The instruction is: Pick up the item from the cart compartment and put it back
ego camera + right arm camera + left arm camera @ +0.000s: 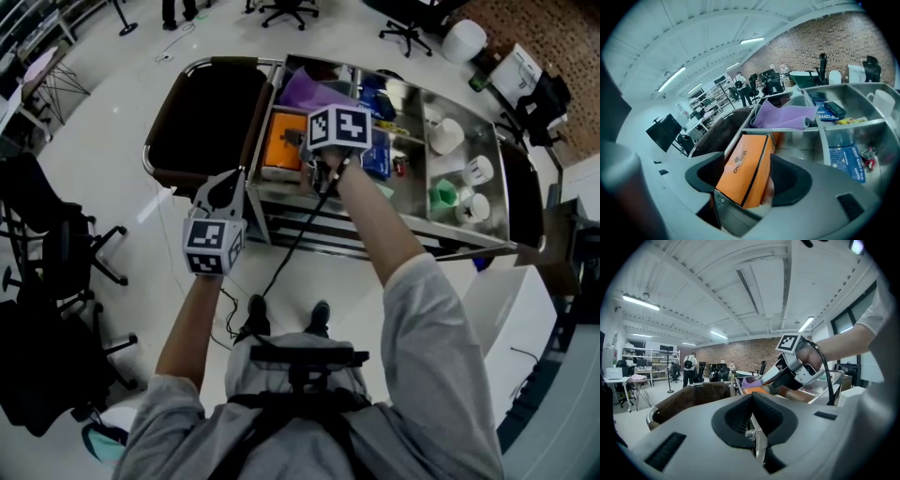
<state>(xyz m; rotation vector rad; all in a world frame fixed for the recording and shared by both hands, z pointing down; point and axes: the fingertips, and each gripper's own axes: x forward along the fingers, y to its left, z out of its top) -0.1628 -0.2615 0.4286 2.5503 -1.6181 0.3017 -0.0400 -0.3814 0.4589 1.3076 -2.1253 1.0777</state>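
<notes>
An orange box lies in the left front compartment of the steel cart. My right gripper reaches down over it with its jaws wide, one on each side of the box. A narrow gap shows by the right pad, so the box rests in the compartment. My left gripper hangs shut and empty in front of the cart's left end, clear of it. The right gripper also appears in the left gripper view, over the cart.
A purple cloth fills the compartment behind the box. Blue packets lie to the right, white cups and a green item further right. A dark brown bin hangs at the cart's left end. Office chairs stand on the left.
</notes>
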